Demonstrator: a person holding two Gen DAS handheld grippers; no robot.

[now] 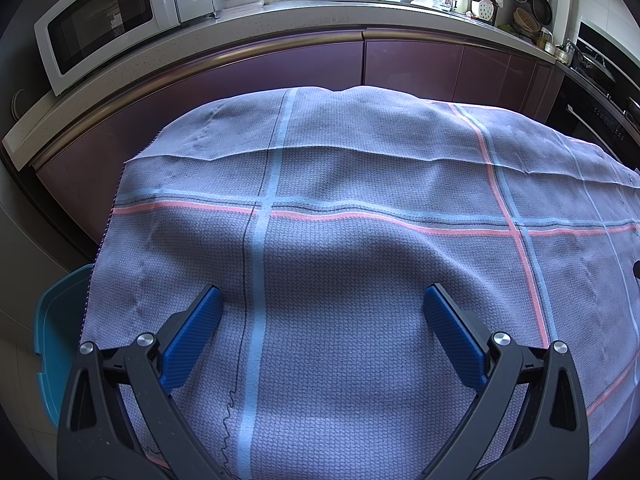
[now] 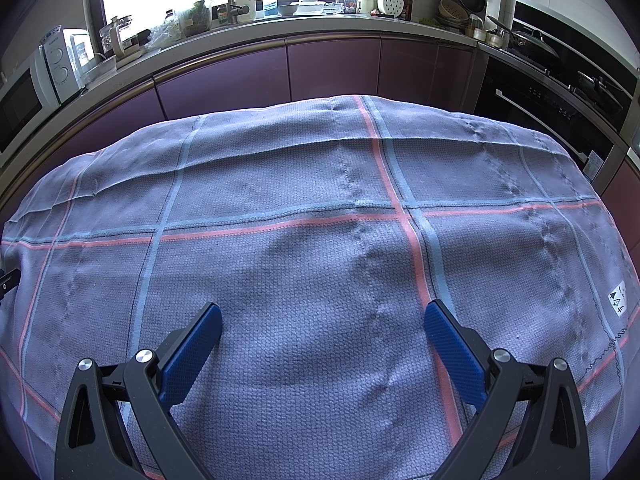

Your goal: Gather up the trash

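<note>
Tabletop [image 1: 360,184] under a checked cloth [image 2: 320,240]: no trash visible in either view; its location cannot be told. A teal bin [image 1: 56,332] sits beside the left edge. Left hand-held gripper [image 1: 322,300] and right hand-held gripper [image 2: 322,316] both spread, empty. Risk: fingers snagging the loose cloth, dragging it off.

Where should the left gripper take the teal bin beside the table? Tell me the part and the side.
Probably the exposed outer rim of the teal bin, coming from above: it is a thin edge that the open left gripper could straddle. The tablecloth hides its table side.
</note>
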